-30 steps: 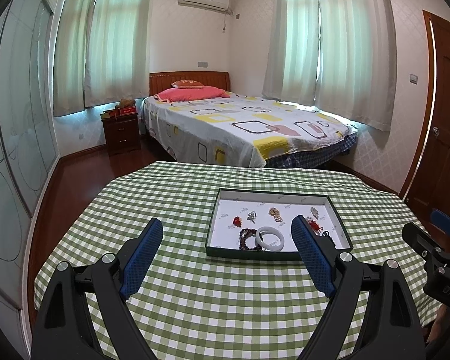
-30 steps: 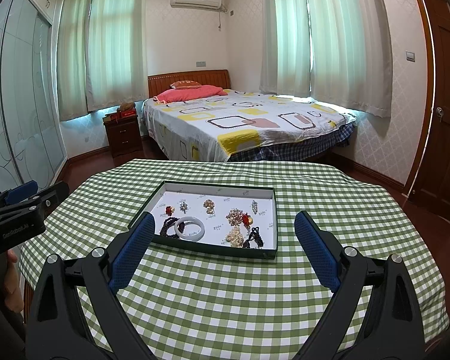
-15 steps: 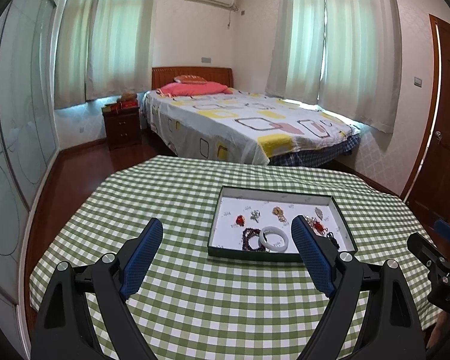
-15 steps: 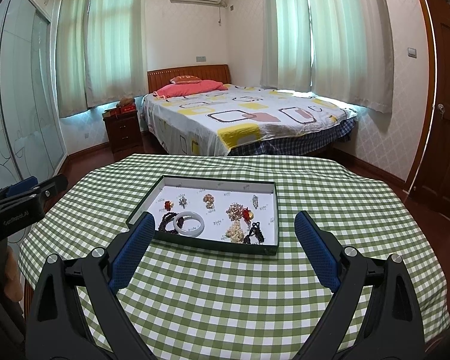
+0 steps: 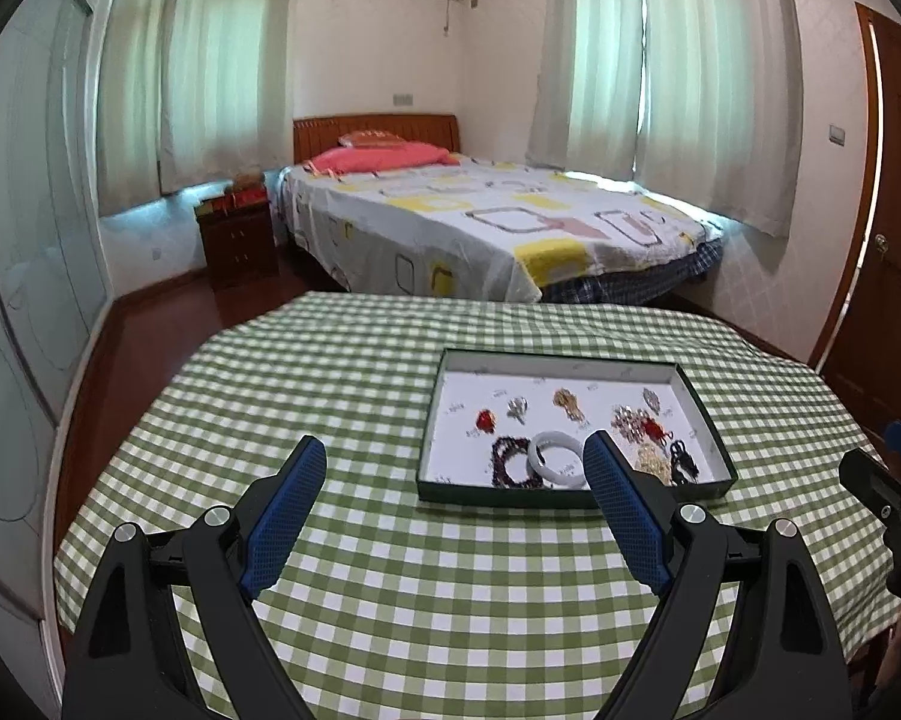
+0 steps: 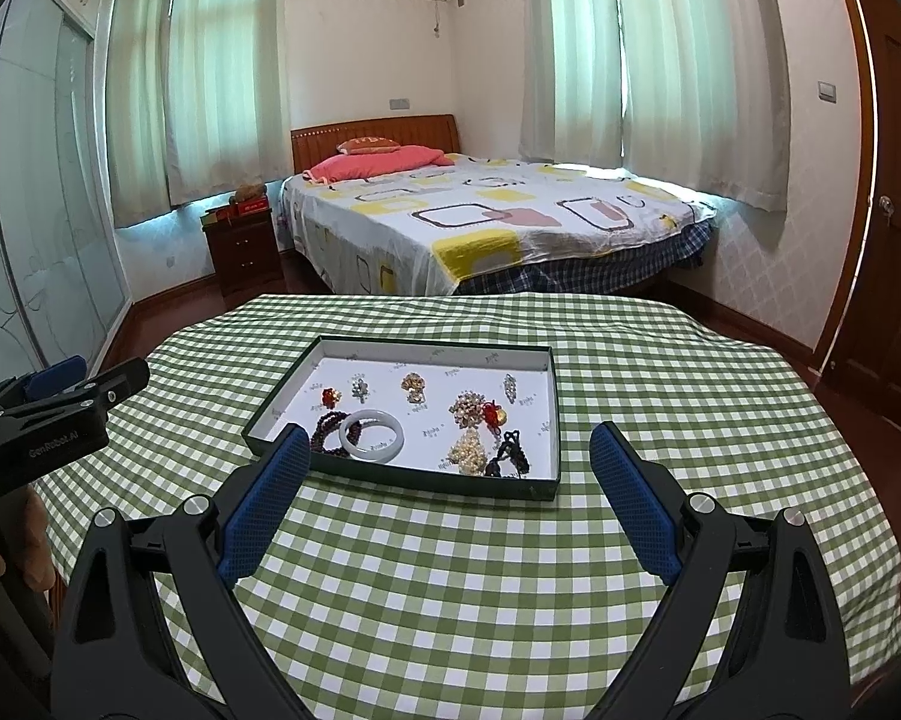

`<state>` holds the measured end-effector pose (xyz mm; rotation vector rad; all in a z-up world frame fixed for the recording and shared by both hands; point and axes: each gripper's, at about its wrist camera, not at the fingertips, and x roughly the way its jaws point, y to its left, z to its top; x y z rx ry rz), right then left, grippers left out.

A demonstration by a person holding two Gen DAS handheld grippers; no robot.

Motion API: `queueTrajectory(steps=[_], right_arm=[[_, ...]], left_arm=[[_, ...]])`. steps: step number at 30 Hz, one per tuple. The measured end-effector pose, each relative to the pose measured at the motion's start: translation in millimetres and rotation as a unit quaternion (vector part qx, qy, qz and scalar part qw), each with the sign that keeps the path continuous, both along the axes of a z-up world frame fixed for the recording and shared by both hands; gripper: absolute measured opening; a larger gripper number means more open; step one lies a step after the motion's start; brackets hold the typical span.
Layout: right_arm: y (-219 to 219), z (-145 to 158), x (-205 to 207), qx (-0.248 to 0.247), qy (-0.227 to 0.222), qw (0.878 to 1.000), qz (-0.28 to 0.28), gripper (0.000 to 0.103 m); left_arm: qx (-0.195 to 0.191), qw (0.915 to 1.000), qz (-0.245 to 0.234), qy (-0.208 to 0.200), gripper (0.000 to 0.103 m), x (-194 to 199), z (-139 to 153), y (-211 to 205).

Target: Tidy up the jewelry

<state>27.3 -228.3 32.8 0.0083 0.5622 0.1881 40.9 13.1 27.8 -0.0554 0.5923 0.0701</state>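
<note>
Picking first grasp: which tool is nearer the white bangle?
Left, slightly. The left tool sits just short of the white bangle, off its left; the right tool hangs back, centred before the tray.

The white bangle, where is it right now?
In the right wrist view the white bangle lies in the tray, near its front left corner, overlapping the dark bead bracelet on its left.

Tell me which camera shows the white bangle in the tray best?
The right wrist view: the white bangle lies whole and unobstructed in the tray. In the left wrist view the same bangle is partly hidden behind one blue finger of the left gripper.
</note>
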Motion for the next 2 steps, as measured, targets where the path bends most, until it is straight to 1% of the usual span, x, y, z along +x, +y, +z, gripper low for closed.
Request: queueTrajectory(steps=[2], right_arm=[[-1.4,-4.5,3.8,0.001,0.006,1.0,-0.002,0.092]], left_arm=[[-0.005,0.9999,0.003,0.011,0.085,5.0,-5.6,2.6]])
